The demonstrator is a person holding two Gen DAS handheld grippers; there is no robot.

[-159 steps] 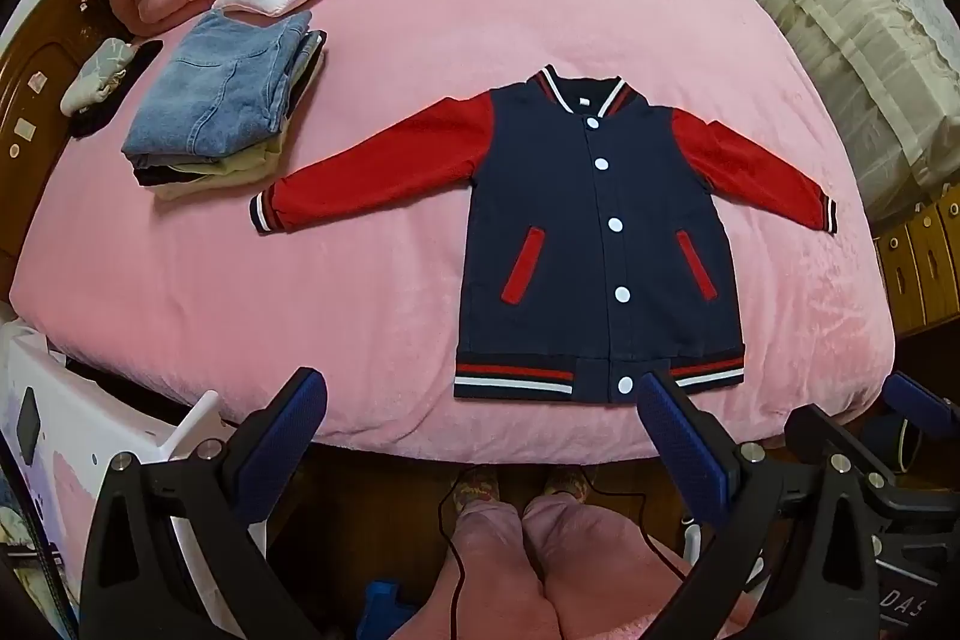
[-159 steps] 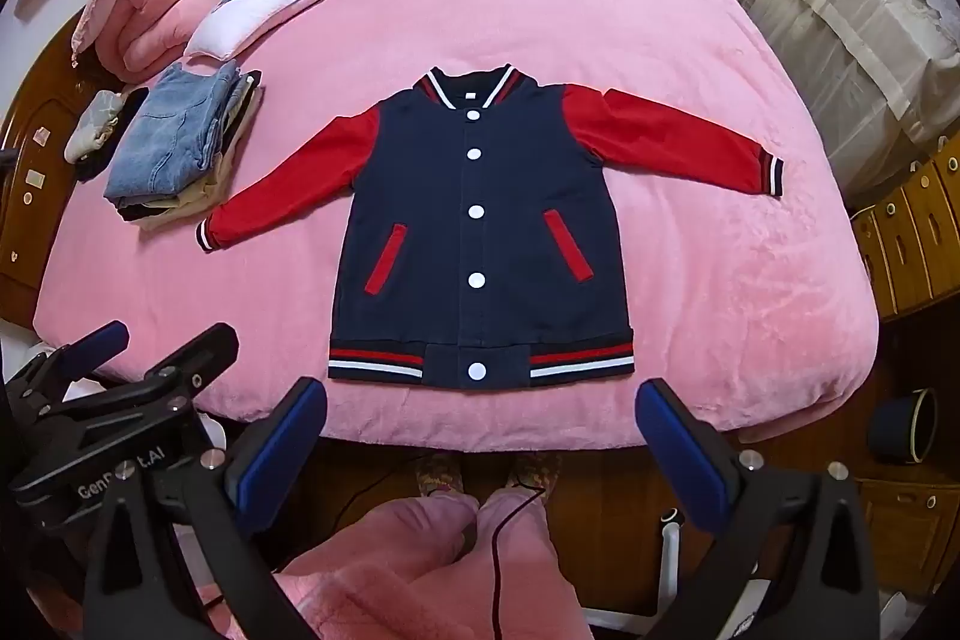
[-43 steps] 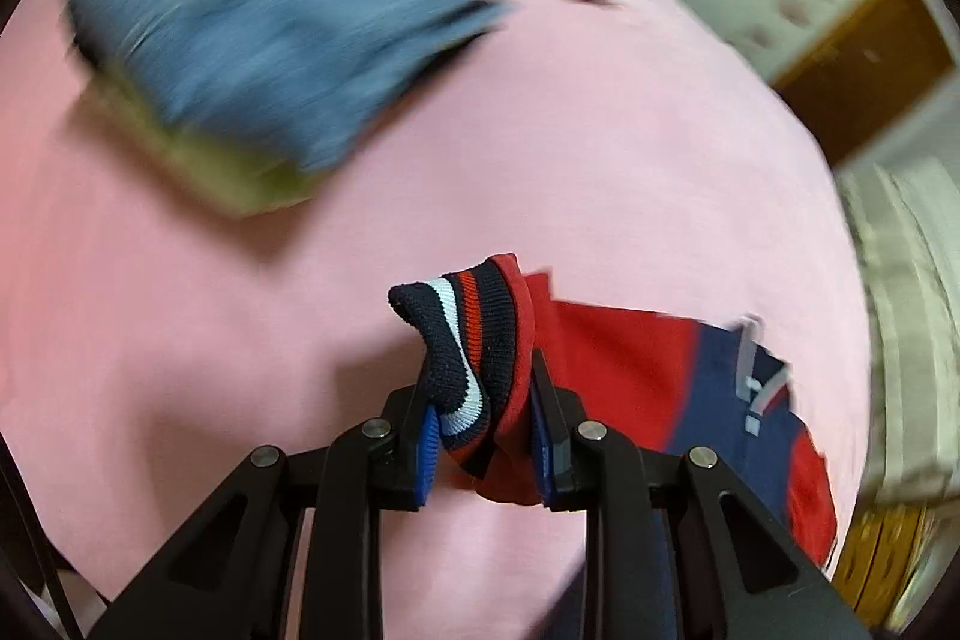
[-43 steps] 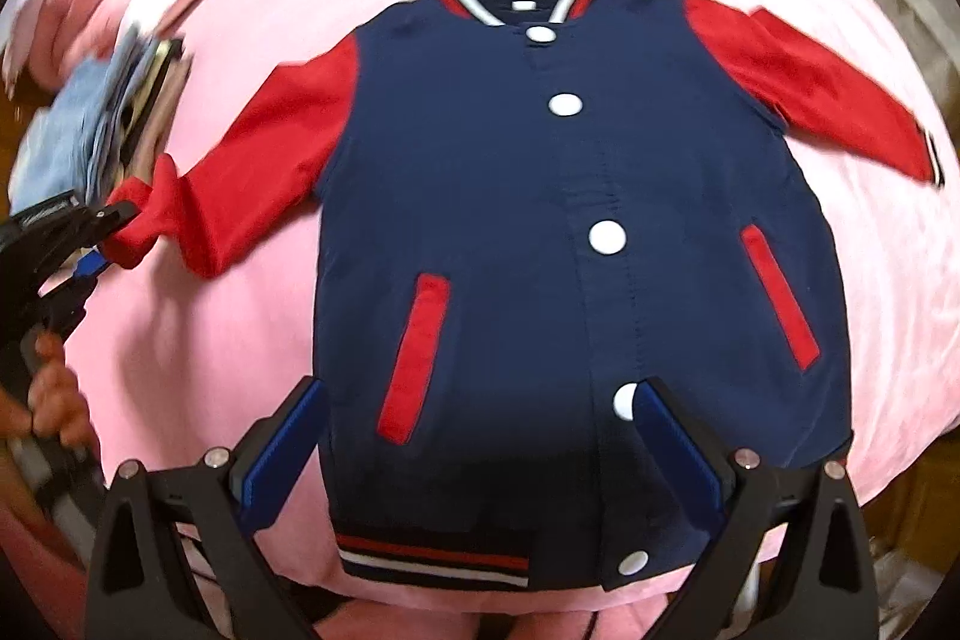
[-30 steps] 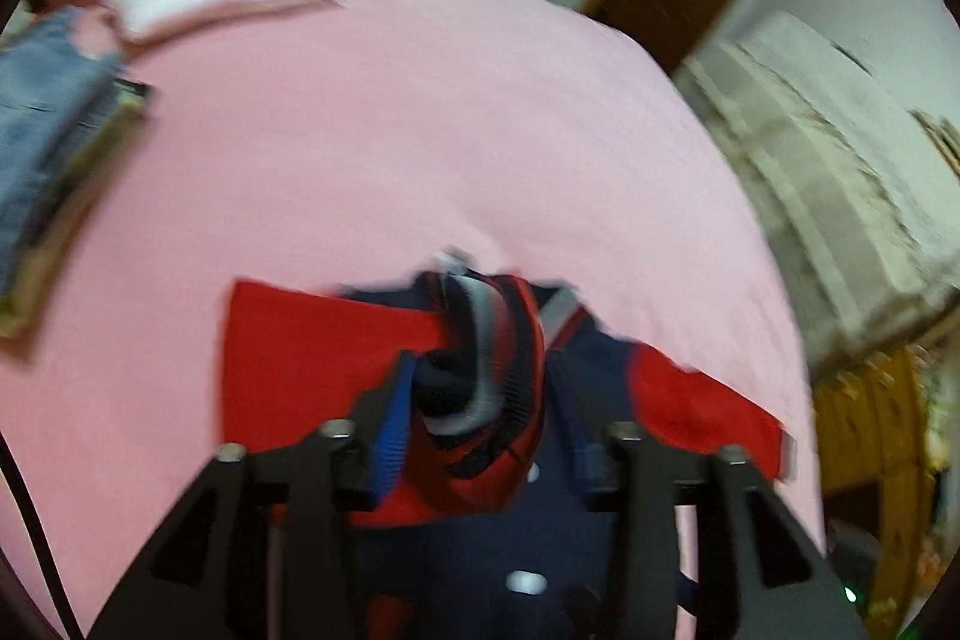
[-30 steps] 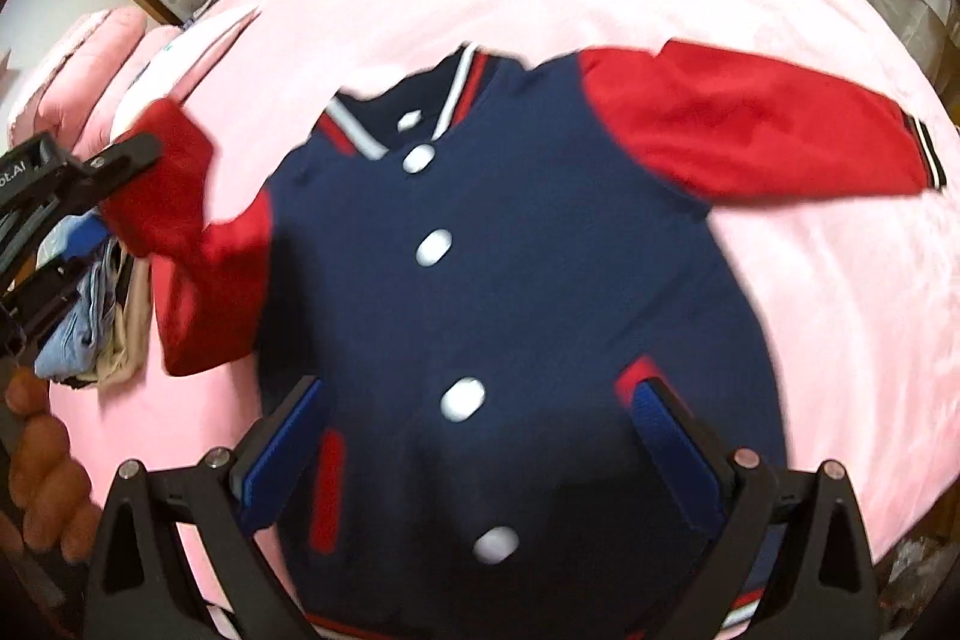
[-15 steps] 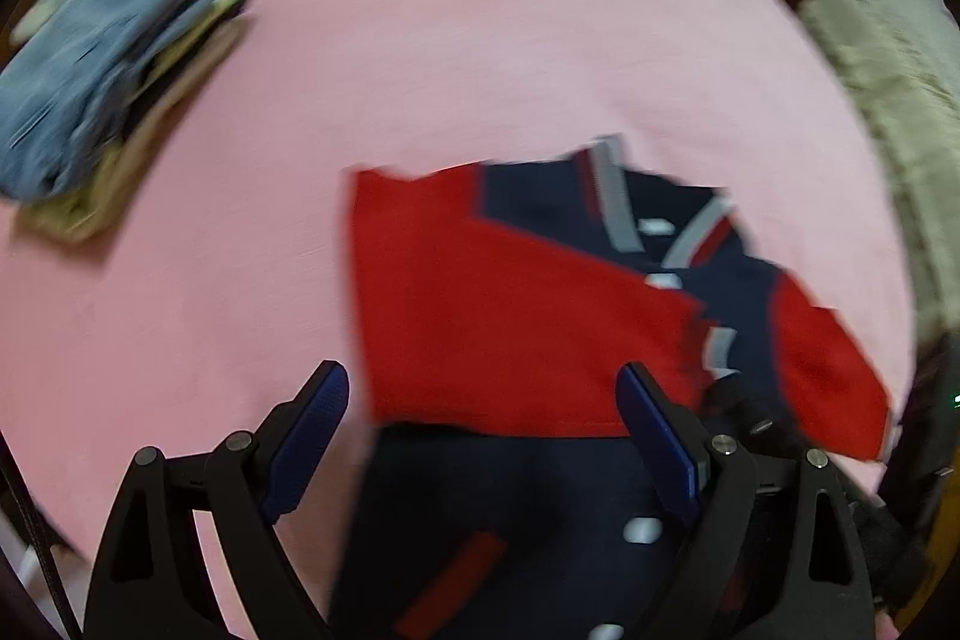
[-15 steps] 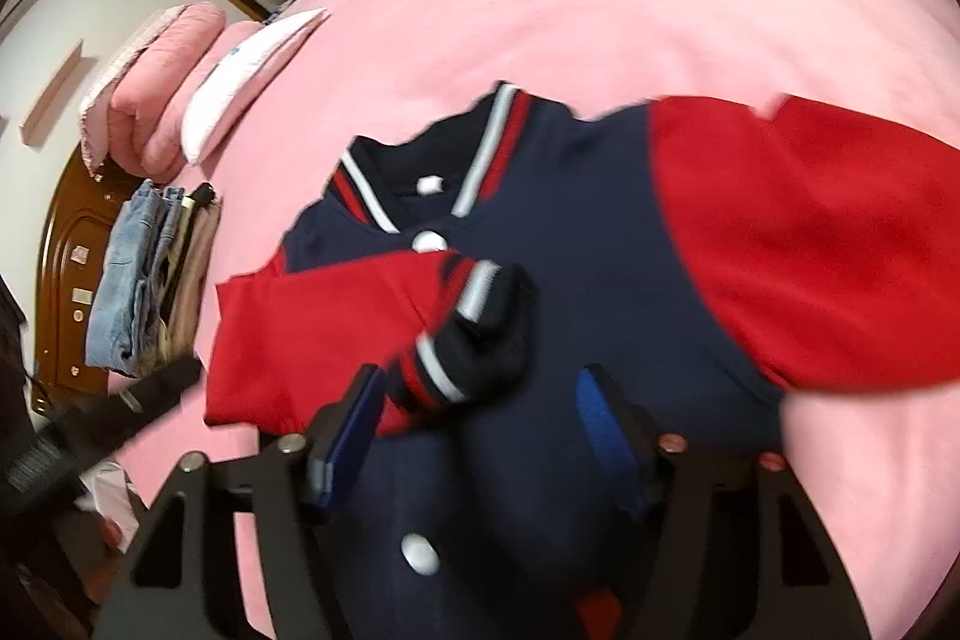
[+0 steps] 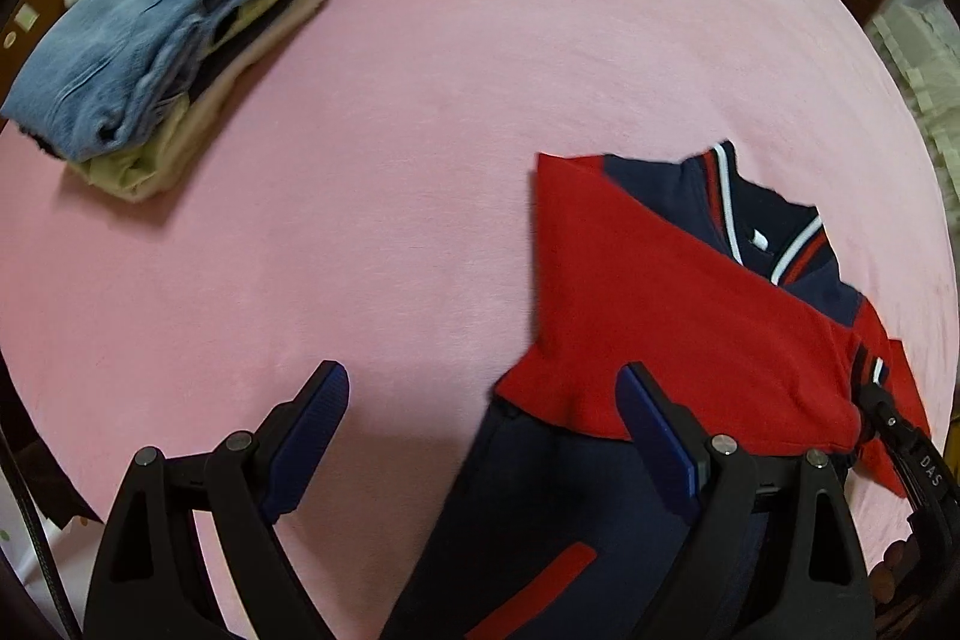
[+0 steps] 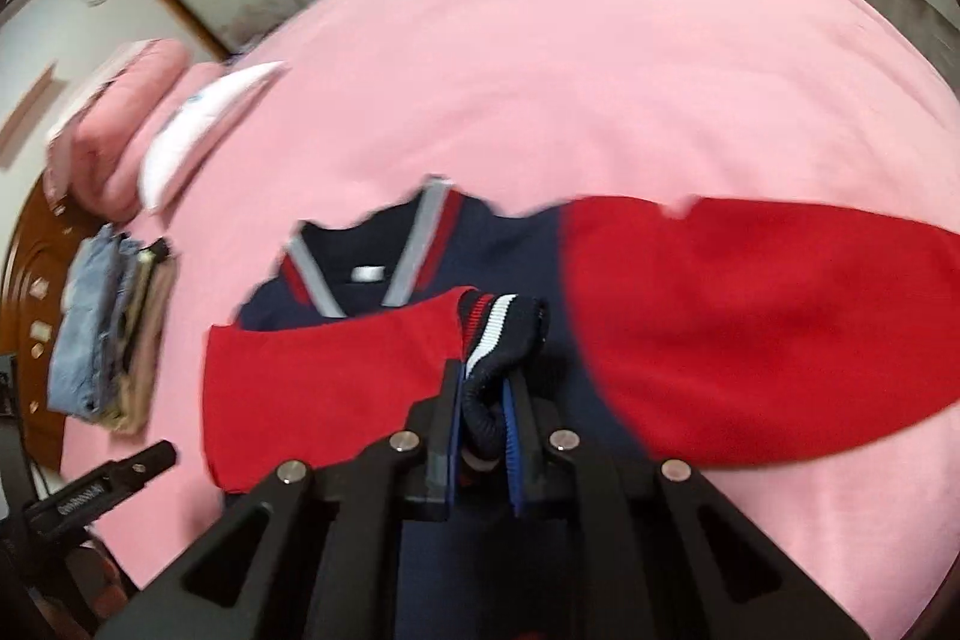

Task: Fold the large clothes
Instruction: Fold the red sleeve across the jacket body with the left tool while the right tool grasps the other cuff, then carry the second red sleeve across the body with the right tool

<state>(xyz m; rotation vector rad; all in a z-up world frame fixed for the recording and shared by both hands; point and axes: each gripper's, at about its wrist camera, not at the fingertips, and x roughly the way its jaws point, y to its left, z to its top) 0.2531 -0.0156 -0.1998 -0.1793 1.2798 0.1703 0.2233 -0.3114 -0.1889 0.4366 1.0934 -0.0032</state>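
Left wrist view: the left hand-held gripper (image 9: 483, 436) stands released, jaws wide and nothing between the pads, hovering over the pink bed (image 9: 420, 100). The jacket (image 9: 690, 340) lies ahead and to its right, with one red sleeve (image 9: 660, 292) already laid across the navy chest, its long axis running away rightward toward the striped cuff (image 9: 870, 364). A stack of folded clothes (image 9: 150, 40) sits well apart, far ahead to the left.

Right wrist view: the right hand-held gripper (image 10: 483, 418) has just been closing and is now clenched on that striped cuff (image 10: 498, 340), which bunches up between the pads. The folded sleeve (image 10: 330, 388) stretches leftward from this gripper; the other sleeve (image 10: 768, 328) lies flat, running off to the right, just beside it.

Judging from this, the unfolded sleeve is the next thing to bring inward, and the right hand is plainly the nearer one, provided it first lets the cuff settle on the chest.
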